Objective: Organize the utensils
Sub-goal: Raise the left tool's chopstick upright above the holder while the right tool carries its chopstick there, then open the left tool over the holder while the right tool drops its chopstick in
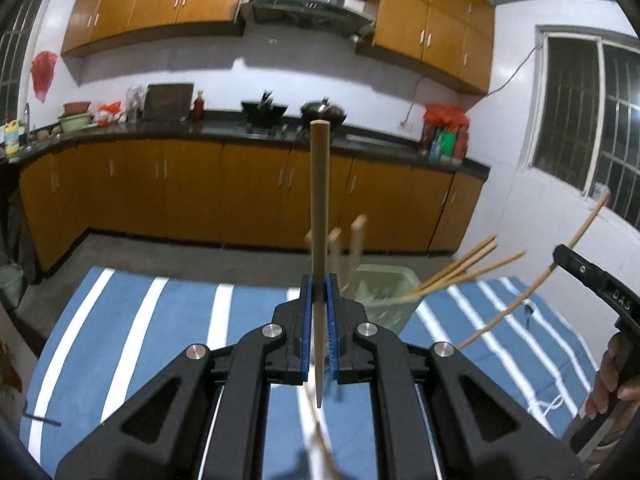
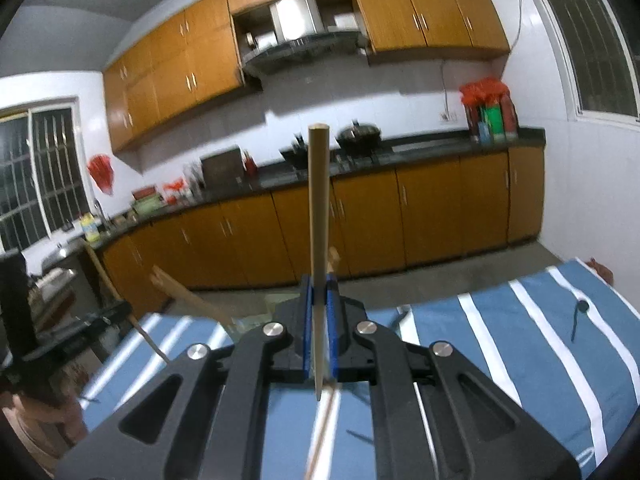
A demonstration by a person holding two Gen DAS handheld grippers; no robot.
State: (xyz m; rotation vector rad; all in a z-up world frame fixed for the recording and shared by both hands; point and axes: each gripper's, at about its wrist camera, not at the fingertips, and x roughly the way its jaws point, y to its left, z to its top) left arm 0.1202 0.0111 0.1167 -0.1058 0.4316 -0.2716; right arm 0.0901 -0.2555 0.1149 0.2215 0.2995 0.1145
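In the left wrist view my left gripper (image 1: 320,284) is shut on a wooden chopstick (image 1: 320,200) that stands upright between the blue pads. Behind it a pale green holder (image 1: 380,292) on the striped cloth holds several chopsticks (image 1: 460,268) that lean right. My right gripper (image 1: 560,258) at the right edge is shut on another chopstick (image 1: 532,292). In the right wrist view that gripper (image 2: 319,284) grips its upright chopstick (image 2: 319,220). The left gripper (image 2: 120,312) shows at the far left. My fingers hide most of the holder there.
A blue and white striped cloth (image 1: 160,320) covers the table. A loose chopstick (image 2: 322,428) lies on it under the right gripper, and a small dark utensil (image 2: 578,312) lies at the right. A hand (image 1: 608,384) holds the right gripper. Kitchen counter and cabinets stand beyond.
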